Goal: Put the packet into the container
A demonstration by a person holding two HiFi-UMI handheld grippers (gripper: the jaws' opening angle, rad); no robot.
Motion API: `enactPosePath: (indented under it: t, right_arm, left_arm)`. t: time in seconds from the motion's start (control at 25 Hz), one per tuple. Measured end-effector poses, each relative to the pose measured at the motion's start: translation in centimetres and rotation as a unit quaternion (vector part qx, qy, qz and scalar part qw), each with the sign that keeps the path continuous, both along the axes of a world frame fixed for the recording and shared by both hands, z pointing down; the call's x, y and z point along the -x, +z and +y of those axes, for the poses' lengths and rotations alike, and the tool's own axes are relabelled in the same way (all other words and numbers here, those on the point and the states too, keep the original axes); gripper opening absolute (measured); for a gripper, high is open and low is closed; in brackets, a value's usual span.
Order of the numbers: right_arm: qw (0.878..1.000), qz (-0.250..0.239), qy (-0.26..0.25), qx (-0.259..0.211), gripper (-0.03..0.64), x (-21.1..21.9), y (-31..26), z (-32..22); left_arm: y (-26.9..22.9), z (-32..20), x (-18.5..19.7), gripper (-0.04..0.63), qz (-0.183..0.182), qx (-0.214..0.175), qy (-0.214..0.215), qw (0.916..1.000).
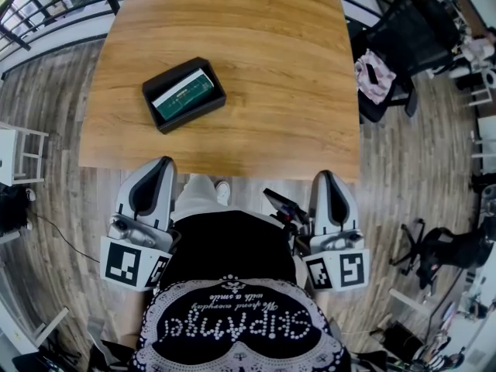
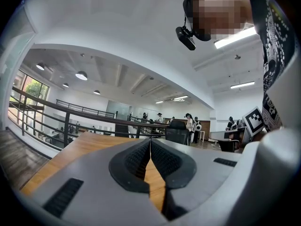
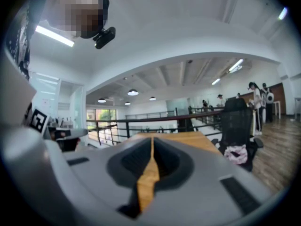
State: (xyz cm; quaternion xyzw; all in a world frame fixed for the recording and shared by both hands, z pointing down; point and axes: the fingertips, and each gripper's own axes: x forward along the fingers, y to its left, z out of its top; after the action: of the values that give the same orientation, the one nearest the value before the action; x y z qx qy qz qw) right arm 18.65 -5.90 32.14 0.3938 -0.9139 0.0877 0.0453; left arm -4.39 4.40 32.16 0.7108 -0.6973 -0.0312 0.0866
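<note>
Lower left, at the near edge of the wooden table (image 1: pixel 256 68): left gripper (image 1: pixel 160 163), jaws pressed together in a thin seam, nothing between. Further in, on the table's left half: black container (image 1: pixel 173 74), set at a slant, green packet (image 1: pixel 184 94) lying flat inside. Lower right, also at the near edge and well apart from the container: right gripper (image 1: pixel 328 178), jaws likewise closed and empty. Far right, beside the table: black office chair (image 1: pixel 403 37), pink cloth (image 1: pixel 374 76) on the seat.
</note>
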Motion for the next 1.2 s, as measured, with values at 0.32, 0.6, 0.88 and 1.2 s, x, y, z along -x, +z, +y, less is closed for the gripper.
enactPosePath:
  t: [0.32,0.6,0.88,1.2]
  right_arm:
    - [1.0,0.002,-0.01,0.001,0.038,0.46,0.1,-0.05]
    - [1.0,0.002,-0.015,0.0,0.038,0.66,0.18,-0.05]
    - [1.0,0.002,-0.013,0.0,0.038,0.62,0.03,-0.15]
    - [1.0,0.003,-0.014,0.002,0.038,0.63,0.14,-0.01]
  left_arm:
    - [0.17,0.35,0.2,0.031,0.001,0.002,-0.008,1.0]
    - [0.38,0.43,0.32,0.031,0.004,0.003,-0.012,0.9999]
    - [0.19,0.11,0.15,0.031,0.003,0.003,-0.006,1.0]
    - [0.14,0.11,0.14,0.031,0.003,0.004,-0.006,1.0]
